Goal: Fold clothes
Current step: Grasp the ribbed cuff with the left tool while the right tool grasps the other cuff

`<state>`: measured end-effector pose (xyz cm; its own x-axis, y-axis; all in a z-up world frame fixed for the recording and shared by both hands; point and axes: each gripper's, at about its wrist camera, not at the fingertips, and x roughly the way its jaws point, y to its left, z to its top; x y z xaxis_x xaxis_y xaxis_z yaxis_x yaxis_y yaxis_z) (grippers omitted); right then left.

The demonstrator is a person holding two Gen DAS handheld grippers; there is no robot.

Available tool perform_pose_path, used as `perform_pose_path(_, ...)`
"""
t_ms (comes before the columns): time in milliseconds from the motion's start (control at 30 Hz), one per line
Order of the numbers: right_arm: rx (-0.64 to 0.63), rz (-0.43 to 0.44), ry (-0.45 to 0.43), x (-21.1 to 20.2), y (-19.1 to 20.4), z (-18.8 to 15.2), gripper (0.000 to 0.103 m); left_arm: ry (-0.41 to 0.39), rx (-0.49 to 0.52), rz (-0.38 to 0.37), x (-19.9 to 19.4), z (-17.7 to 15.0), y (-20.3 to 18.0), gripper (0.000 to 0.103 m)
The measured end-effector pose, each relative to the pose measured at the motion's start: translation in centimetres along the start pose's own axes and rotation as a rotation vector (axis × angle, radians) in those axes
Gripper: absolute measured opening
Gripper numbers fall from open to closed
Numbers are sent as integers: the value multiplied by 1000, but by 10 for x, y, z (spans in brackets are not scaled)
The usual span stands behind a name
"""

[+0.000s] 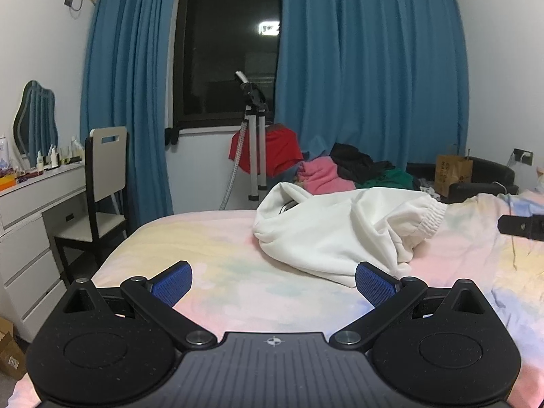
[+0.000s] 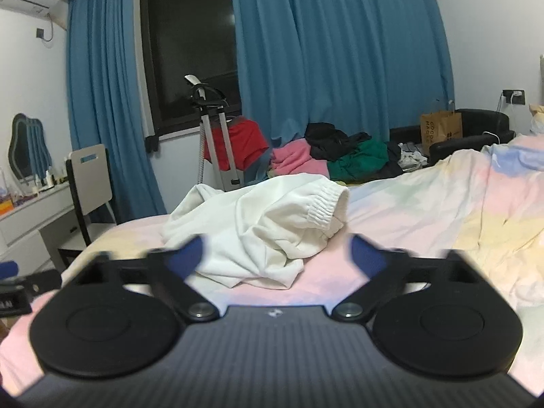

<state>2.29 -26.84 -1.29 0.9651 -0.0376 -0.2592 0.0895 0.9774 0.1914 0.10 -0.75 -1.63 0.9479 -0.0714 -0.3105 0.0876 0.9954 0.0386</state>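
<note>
White sweatpants [image 1: 340, 234]: crumpled heap on the pastel bed [image 1: 217, 258], elastic cuff uppermost, unfolded. Left claw [image 1: 273, 284]: spread, empty, short of the cloth. Right claw [image 2: 277, 255]: spread, straddling the near fabric edge, likely to pinch it.

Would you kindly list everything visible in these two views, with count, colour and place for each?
white garment: one, crumpled on the bed, elastic cuff to the right
bed cover: one, pastel pink, yellow and blue
clothes pile: one, pink, black and green, beyond the bed
red cloth: one, draped behind the stand below the window
metal stand: one, silver, before the window
curtains: two, blue, flanking the dark window
chair: one, black and cream, at the desk
desk: one, white, left wall, bottles on top
mirror: one, wavy-edged, on the desk
paper bag: one, brown, far right
left tool: open, empty
right tool: open, blurred, garment edge between its fingers
</note>
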Motion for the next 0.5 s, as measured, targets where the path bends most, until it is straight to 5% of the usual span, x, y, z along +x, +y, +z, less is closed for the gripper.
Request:
perform_pose_path(167,14,-21,-38,-4,-5,3,29,19,38,-13,13,-12,-9,103)
perform_pose_path(300,90,-23,-118,-11,-18,12,24,56,52,-83,38,-17,-30,103)
perform_pose_path(500,258,-83,-81,-3,-57,13,22,30,230,-208,95,-9,-108,103)
